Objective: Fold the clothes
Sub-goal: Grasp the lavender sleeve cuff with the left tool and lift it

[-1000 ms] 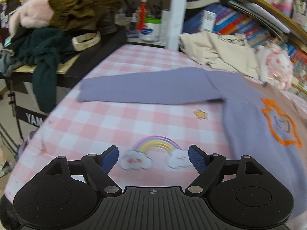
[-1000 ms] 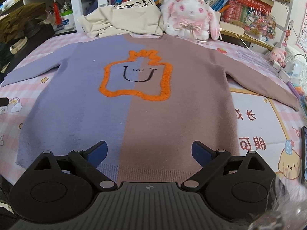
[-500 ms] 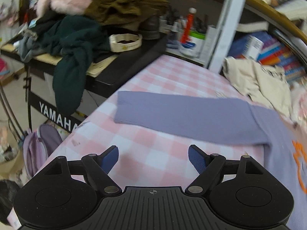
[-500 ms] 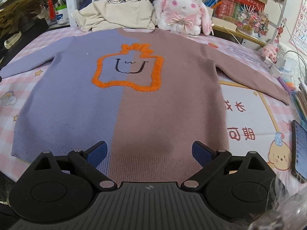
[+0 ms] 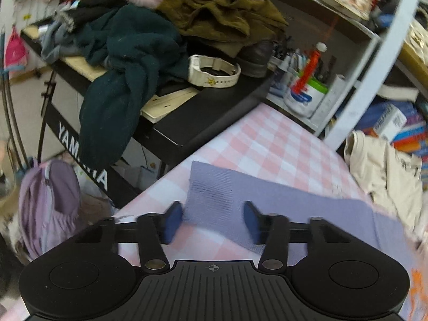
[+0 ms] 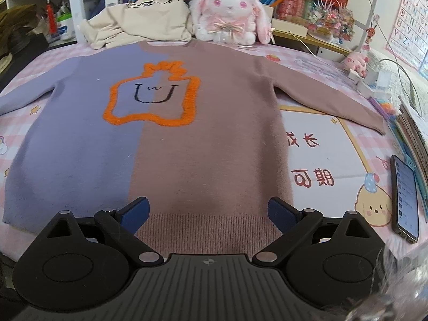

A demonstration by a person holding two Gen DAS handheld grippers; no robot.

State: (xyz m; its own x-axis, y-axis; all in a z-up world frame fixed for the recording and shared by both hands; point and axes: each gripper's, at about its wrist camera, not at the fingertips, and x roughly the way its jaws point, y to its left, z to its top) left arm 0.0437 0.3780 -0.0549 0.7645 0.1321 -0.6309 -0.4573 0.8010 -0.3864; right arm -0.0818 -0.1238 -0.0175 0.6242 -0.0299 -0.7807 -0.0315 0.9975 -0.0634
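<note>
The sweater is spread flat, front up, on the pink checked tabletop, with both sleeves stretched out to the sides. Its long axis runs away from the right camera: the ribbed hem lies nearest and the neckline farthest, by the plush rabbit. The sleeves lie across that axis.

The left claw is held open around the lilac cuff, one pad at either side of the cuff's near edge; no grip is seen. The right claw is open too, poised over the hem's brown half, with nothing held.

A sleeve fold seems to be in hand. For a clean one, the cuff should be pinched through both layers, close to its end. The sleeve should then be carried straight across the chest, kept taut and untwisted. The body should be kept smooth meanwhile.
</note>
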